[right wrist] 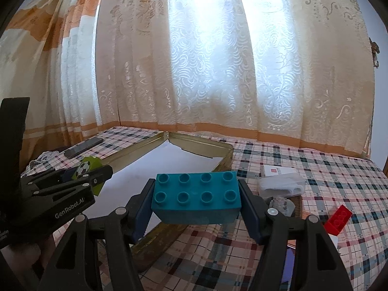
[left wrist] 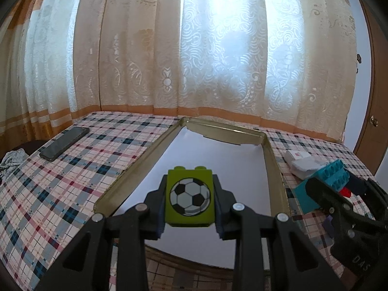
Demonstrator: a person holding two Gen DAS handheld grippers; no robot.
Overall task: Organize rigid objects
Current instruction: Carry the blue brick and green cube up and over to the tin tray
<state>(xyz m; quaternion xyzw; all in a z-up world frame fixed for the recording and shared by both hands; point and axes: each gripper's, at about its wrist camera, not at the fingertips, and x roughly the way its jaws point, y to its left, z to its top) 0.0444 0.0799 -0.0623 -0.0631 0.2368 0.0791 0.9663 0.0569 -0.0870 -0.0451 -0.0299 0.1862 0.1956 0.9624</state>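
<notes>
Backlit curtain (left wrist: pixel 218 48) glare, dim foregrnd, fisheye-warped dark edges.

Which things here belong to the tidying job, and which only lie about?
Job: green football brick in left tongs; teal brick in right tongs; red brick; metal tray.
Lying about: phone; white box.

We cannot see the near end of the metal tray (left wrist: pixel 135 160); in the left wrist view the left gripper (left wrist: pixel 190 201) and its green football block (left wrist: pixel 189 195) cover it. The white packet (right wrist: pixel 281 181) beside the tray is too blurred to identify, and its print is unreadable. The red brick (right wrist: pixel 338 219) is partly hidden behind the right gripper (right wrist: pixel 196 201), and the grey lump (right wrist: pixel 278 203) beneath the teal block (right wrist: pixel 196 197) is indistinct.
</notes>
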